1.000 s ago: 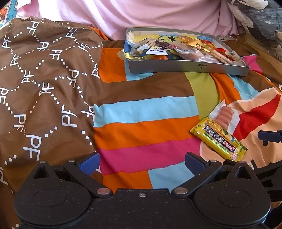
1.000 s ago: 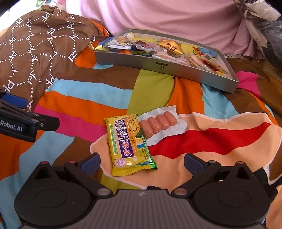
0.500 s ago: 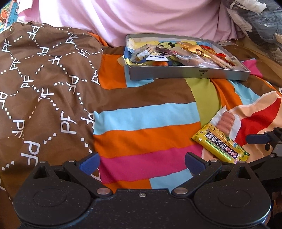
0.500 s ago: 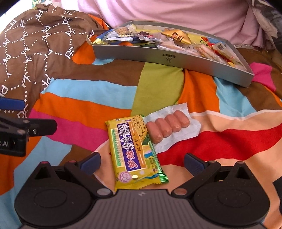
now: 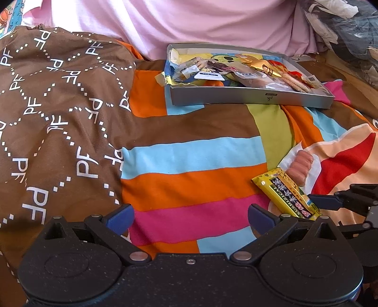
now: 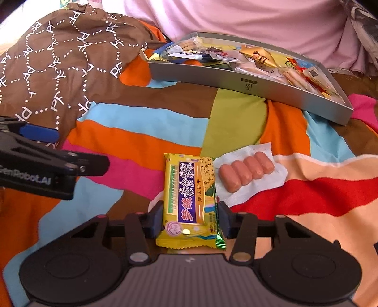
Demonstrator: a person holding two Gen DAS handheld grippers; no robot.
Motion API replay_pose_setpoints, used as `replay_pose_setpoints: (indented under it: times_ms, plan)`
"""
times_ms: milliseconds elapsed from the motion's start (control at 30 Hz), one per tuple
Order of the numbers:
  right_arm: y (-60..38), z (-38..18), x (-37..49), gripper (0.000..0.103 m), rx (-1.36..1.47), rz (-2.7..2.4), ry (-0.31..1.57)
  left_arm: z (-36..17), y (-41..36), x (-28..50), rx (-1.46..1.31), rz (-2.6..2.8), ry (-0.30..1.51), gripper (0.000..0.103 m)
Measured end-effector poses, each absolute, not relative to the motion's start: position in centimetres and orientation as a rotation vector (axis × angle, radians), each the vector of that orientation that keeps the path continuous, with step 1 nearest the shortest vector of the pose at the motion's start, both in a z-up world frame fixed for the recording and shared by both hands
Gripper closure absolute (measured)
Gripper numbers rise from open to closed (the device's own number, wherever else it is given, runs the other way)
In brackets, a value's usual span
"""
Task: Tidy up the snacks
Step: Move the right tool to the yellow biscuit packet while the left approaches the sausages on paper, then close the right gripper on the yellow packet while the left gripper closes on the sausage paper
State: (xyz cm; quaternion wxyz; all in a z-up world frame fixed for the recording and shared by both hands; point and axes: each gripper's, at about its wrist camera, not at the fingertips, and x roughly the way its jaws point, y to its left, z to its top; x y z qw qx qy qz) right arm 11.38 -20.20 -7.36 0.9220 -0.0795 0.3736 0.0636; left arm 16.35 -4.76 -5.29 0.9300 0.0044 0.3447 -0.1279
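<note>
Yellow cracker packet (image 6: 189,200) with a purple label panel is lying flat on a striped bedcover (image 6: 146,141), its near end sitting between the blue pads of the right gripper (image 6: 190,220). Both pads are pressing against the packet's long sides, so the jaws are closed onto it. Just to the packet's right, touching its edge, a clear-wrapped pack of four small pink sausages (image 6: 245,171) is resting on the same cover.

Farther back, a shallow grey tray (image 6: 248,82) is sitting on the bedcover, well apart from the packet. It is holding a jumble of wrapped snacks, among them a gold wrapper and several clear and white packs.

The left gripper (image 5: 190,216) is hovering to the left over the pink and orange stripes, its blue pads standing wide apart with nothing between them. In the right wrist view its black body is showing at the left edge.

The bedcover is showing broad bands of orange, light blue, pink, brown and green, with a large red and peach cartoon shape on the right. A brown blanket (image 5: 52,118) printed with white dotted diamonds and "PF" letters is bunching up on the left. Pale pink fabric (image 5: 189,21) is filling the background behind the tray, and dark crumpled material is showing in the far right corner.
</note>
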Motion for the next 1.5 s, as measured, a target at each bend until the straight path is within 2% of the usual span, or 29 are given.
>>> replay_pose_setpoints:
  times_ms: [467,800,1033,1267,1367,1500]
  plan:
    - [-23.3,-6.3,4.2,0.052,-0.173,-0.014,0.752,-5.3,-7.8,16.6,0.072,-0.466,0.666,0.001]
    - [-24.3,-6.8,3.0,0.052,-0.166,-0.047,0.733,-6.0,-14.5,21.1,0.064,-0.713,0.725,0.001]
    - [-24.4,-7.0,2.6,0.052,-0.166,-0.037,0.72,-6.4,-18.9,23.1,0.171,-0.715,0.754,0.003]
    - [-24.6,-7.1,2.5,0.051,-0.156,-0.031,0.716,-6.5,-19.9,23.2,0.185,-0.714,0.75,0.02]
    - [-24.5,-7.1,2.4,0.051,-0.156,-0.03,0.715,-6.5,-19.2,23.1,0.159,-0.724,0.749,0.031]
    - [-24.6,-7.1,2.5,0.05,-0.15,-0.03,0.718,-6.6,-18.4,22.9,0.154,-0.742,0.746,0.035]
